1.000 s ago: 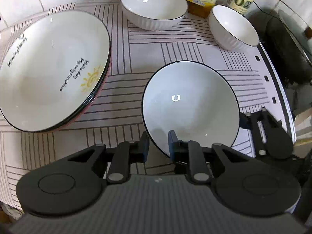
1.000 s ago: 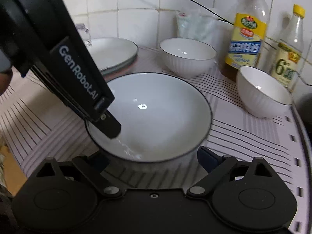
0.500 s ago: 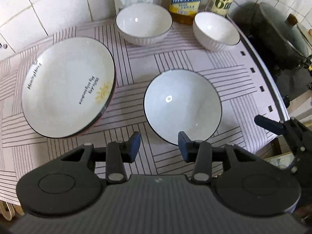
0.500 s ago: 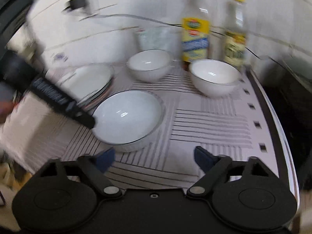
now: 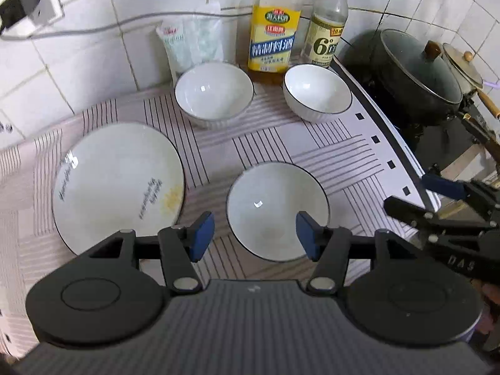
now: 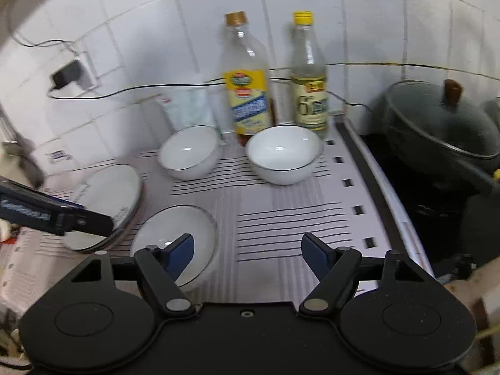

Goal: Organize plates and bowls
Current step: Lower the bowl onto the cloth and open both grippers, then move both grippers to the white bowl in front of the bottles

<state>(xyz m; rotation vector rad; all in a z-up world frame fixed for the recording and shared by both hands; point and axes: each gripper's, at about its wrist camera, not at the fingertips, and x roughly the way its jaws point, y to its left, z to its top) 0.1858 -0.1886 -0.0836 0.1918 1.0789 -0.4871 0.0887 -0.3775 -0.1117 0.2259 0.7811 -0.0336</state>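
Bowls and plates sit spread over the striped cloth [image 5: 265,143]. Nearest is the shallow bowl [image 5: 277,211], lying free just beyond the left gripper [image 5: 255,235], whose jaws are spread wide and hold nothing. The right gripper [image 6: 247,254] hangs beside it over bare cloth — also wide apart, empty. Left of the shallow bowl rests the plate stack [image 5: 118,184], a sun print on top. Farther back, two ribbed bowls [image 5: 214,93] [image 5: 317,92] stand apart before the oil bottle [image 5: 273,31] and vinegar bottle [image 5: 326,28]. By my reading nothing is in hand — a new pick is being chosen. Nesting the ribbed bowls likely comes next; that calls for a rim pinch.
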